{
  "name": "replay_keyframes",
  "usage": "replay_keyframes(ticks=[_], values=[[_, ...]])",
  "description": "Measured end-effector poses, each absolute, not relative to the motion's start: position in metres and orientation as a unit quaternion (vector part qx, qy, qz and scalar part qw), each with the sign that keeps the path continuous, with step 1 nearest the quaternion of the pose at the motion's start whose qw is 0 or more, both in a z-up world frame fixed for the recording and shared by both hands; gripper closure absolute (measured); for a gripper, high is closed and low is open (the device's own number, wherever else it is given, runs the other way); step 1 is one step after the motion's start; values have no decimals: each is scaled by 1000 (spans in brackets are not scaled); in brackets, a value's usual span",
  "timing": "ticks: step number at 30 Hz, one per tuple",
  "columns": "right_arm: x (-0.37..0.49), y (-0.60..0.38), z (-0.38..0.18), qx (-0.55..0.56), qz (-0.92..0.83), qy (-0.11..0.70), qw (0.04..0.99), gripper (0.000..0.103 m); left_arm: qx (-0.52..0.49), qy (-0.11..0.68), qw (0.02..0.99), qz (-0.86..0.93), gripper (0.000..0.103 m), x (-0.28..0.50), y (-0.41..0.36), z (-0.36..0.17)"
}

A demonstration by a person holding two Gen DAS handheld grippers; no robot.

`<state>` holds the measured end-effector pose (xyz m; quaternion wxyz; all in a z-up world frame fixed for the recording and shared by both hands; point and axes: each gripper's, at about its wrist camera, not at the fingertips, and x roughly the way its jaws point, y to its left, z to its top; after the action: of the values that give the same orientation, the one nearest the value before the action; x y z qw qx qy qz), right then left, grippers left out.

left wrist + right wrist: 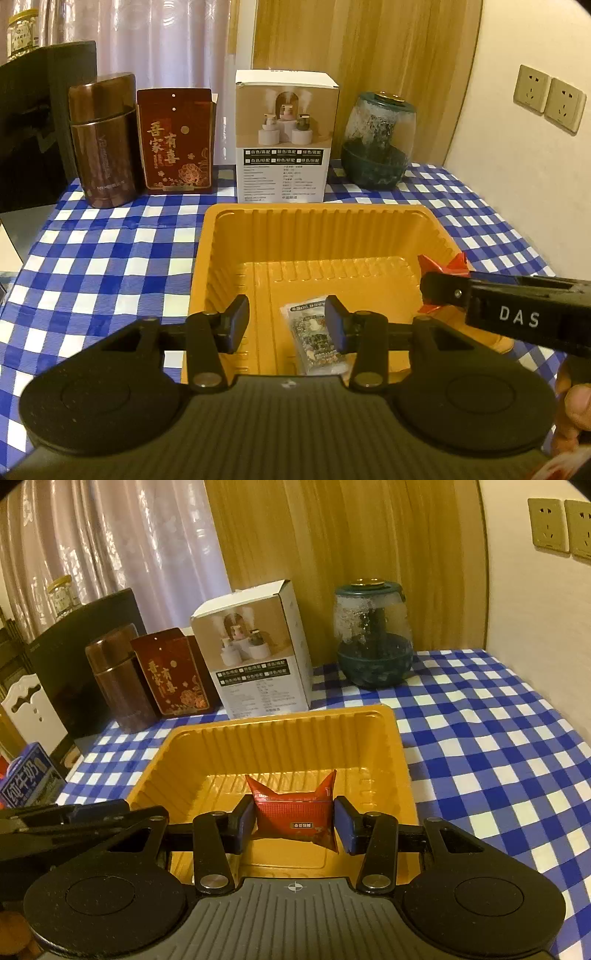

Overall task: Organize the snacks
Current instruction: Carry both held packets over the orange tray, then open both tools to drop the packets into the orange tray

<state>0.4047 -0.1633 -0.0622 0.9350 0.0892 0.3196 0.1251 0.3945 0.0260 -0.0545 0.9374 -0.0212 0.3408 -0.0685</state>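
Your left gripper (286, 323) stands with its fingers apart over the yellow tray (207, 236); the clear snack packet (317, 339) lies on the tray floor, partly hidden behind one finger. Your right gripper (293, 821) clamps the red snack packet (295, 810) above the tray. The packets' print is unreadable.

Open yellow tray (280, 738) mouth, bare checkered tablecloth (498, 757) on its right, white box (258, 657) close behind.

Over a yellow tray (314, 236) on the checked worktop (110, 258), the left gripper (286, 323) stands with fingers (236, 319) parted, a pale snack packet (317, 339) lying below. The right gripper (434, 291) pinches a red packet (456, 263).
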Motion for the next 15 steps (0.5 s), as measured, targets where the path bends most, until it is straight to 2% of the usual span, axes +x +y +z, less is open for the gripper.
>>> replay_keyframes(ticks=[1, 2, 3, 5, 15], values=[[405, -163, -63, 93, 127, 319, 935, 57, -21, 341, 937, -69, 61, 394, 26, -55], [407, -162, -64, 96, 128, 318, 934, 53, -21, 342, 937, -70, 60, 393, 27, -55], [408, -162, -65, 98, 129, 320, 933, 42, -22, 342, 937, -69, 59, 394, 27, -56], [409, -162, -68, 98, 124, 323, 933, 29, -23, 342, 937, -68, 58, 393, 29, -56], [405, -157, -66, 71, 122, 316, 938, 29, -26, 340, 938, -64, 56, 390, 33, -53]])
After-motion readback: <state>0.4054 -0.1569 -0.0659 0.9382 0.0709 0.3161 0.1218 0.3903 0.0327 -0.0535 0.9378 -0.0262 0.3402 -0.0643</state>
